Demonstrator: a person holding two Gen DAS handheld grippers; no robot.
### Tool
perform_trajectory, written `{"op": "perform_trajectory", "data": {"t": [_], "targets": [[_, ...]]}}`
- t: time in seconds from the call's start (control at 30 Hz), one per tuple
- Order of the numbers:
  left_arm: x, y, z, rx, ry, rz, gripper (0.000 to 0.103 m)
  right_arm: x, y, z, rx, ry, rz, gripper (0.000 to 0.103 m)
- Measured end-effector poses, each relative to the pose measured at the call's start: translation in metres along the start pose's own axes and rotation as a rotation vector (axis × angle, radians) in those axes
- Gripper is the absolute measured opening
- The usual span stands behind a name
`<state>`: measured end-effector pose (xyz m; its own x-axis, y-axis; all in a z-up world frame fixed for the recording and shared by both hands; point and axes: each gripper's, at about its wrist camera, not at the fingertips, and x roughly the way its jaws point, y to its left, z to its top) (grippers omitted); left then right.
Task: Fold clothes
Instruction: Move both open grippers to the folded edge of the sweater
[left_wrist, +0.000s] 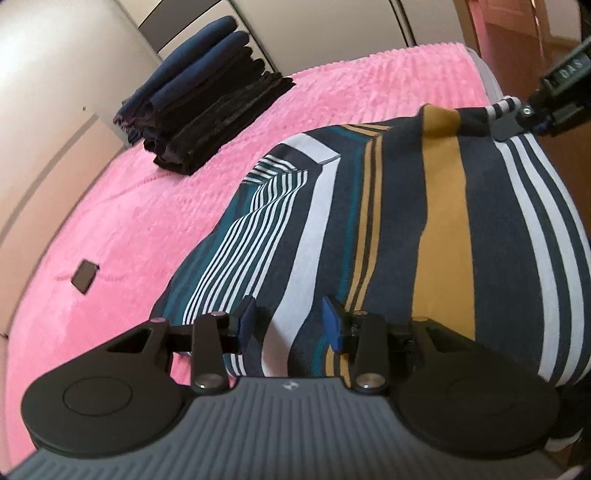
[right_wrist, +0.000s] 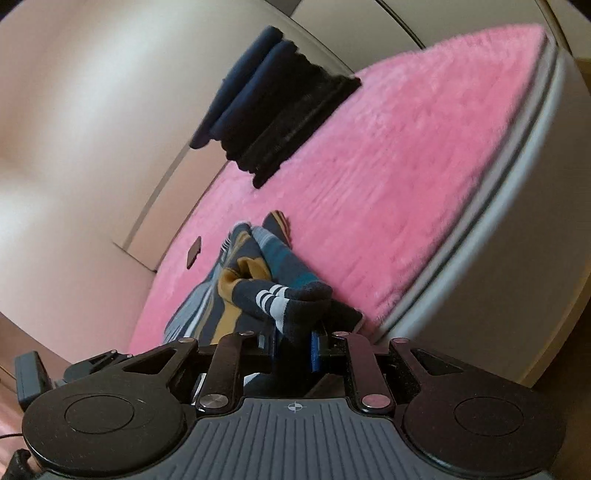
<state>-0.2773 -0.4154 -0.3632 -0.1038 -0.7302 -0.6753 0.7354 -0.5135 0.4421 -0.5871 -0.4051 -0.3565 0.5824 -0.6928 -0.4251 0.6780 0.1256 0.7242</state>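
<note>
A striped garment (left_wrist: 369, 221) in navy, mustard, teal and white lies spread on the pink bed cover (left_wrist: 147, 206). My left gripper (left_wrist: 290, 321) hovers over the garment's near edge, open, its blue-padded fingers apart with cloth showing below them. In the right wrist view my right gripper (right_wrist: 294, 345) is shut on a bunched end of the striped garment (right_wrist: 280, 302), lifting it slightly. That same right gripper (left_wrist: 509, 114) appears at the upper right of the left wrist view, pinching the garment's far corner.
A stack of folded dark clothes (left_wrist: 207, 110) sits at the back of the bed by the beige wall (left_wrist: 55, 92). A small dark rectangular object (left_wrist: 85, 276) lies on the cover at the left. The bed's grey edge (right_wrist: 498, 206) runs along the right.
</note>
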Motion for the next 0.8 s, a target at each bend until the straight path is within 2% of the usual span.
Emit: {"op": "perform_trajectory", "data": {"t": [0.03,0.07,0.1,0.23,0.27,0.37,0.53,0.6,0.8], "targets": [[-0.001,0.003,-0.001,-0.006,-0.001,0.002,0.035,-0.008,0.007,0.000,-0.040,-0.017,-0.007,0.029],[-0.002,0.007,-0.002,-0.018,-0.001,0.008,0.037,-0.015,0.014,0.000,-0.079,-0.033,-0.014,0.044],[-0.004,0.011,-0.003,-0.032,0.000,0.014,0.037,-0.023,0.021,0.000,-0.119,-0.050,-0.021,0.047],[-0.017,0.034,-0.011,-0.128,-0.007,0.028,0.037,-0.053,0.049,0.000,-0.277,-0.117,-0.048,0.047],[-0.017,0.039,-0.012,-0.146,-0.007,0.029,0.037,-0.056,0.060,-0.004,-0.336,-0.114,-0.027,0.047],[-0.011,0.055,-0.015,-0.199,0.001,0.035,0.036,-0.036,0.096,-0.024,-0.514,-0.001,0.074,0.047],[0.023,0.071,-0.015,-0.266,0.017,0.002,0.037,0.023,0.136,-0.064,-0.768,0.204,0.143,0.047],[0.038,0.072,-0.017,-0.266,0.024,-0.012,0.039,0.041,0.135,-0.082,-0.836,0.276,0.111,0.047],[0.050,0.083,-0.028,-0.317,-0.016,-0.062,0.049,0.023,0.106,-0.106,-0.921,0.268,0.103,0.046]]}}
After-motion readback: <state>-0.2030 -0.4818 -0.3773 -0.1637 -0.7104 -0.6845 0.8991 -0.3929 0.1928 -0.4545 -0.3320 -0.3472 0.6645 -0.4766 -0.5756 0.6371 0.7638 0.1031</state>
